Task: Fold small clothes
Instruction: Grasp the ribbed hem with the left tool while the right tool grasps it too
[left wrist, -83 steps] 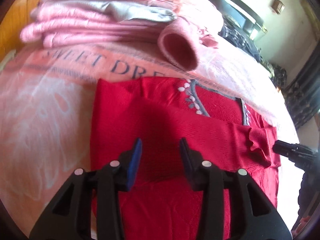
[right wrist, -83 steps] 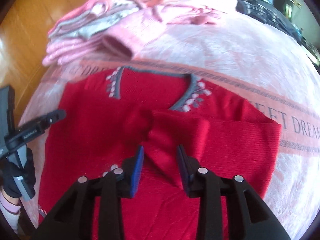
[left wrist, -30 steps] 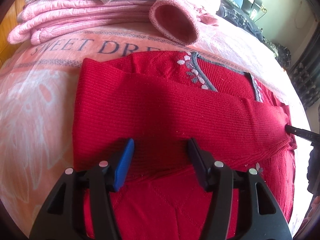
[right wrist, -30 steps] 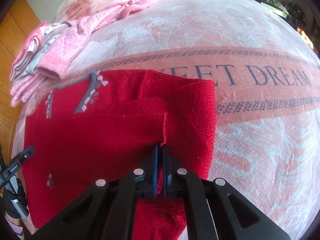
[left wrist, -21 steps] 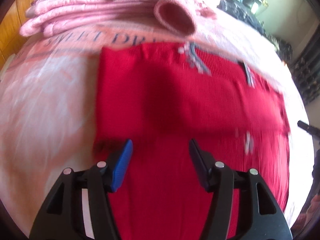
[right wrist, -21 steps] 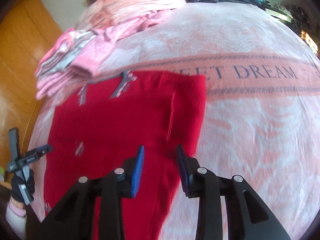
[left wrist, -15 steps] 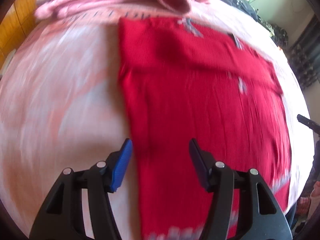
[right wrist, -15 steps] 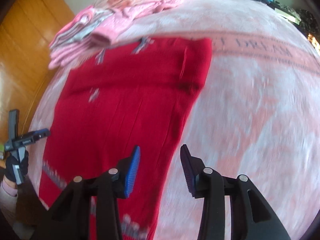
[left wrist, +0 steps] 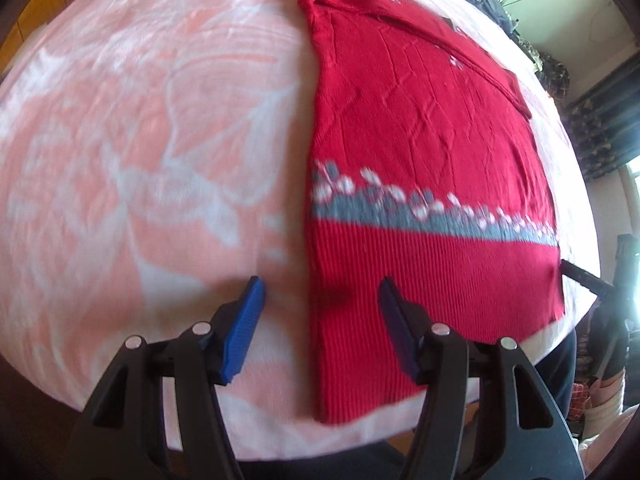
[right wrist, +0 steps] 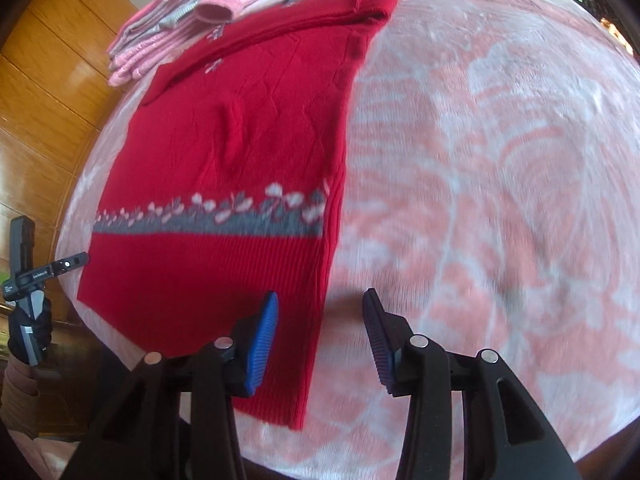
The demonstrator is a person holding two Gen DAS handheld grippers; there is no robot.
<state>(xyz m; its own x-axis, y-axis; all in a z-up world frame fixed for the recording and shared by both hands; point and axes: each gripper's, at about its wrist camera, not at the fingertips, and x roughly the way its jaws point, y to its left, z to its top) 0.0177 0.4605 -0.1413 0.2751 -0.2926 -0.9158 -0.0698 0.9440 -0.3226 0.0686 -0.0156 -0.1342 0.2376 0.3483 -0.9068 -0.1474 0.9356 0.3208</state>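
A red knit sweater (left wrist: 424, 128) with a grey and white flower band near its hem lies flat on the pink blanket (left wrist: 152, 140), its sleeves folded across the chest. My left gripper (left wrist: 320, 304) is open, straddling the hem's left corner. In the right wrist view the same sweater (right wrist: 240, 128) stretches away from me, and my right gripper (right wrist: 322, 318) is open over the hem's right corner. Nothing is held between either pair of fingers. The left gripper (right wrist: 60, 266) also shows at the far left edge of the right wrist view.
Folded pink and grey clothes (right wrist: 176, 20) are stacked beyond the sweater's collar. A wooden wall (right wrist: 44, 92) runs along the left. The blanket's near edge (right wrist: 360, 468) drops off close to both grippers. Dark furniture and a curtain (left wrist: 600, 120) stand to the right.
Both grippers pulled back from the sweater's chest to its hem. The right gripper, shut on the folded sleeve a second ago, has let go and opened.
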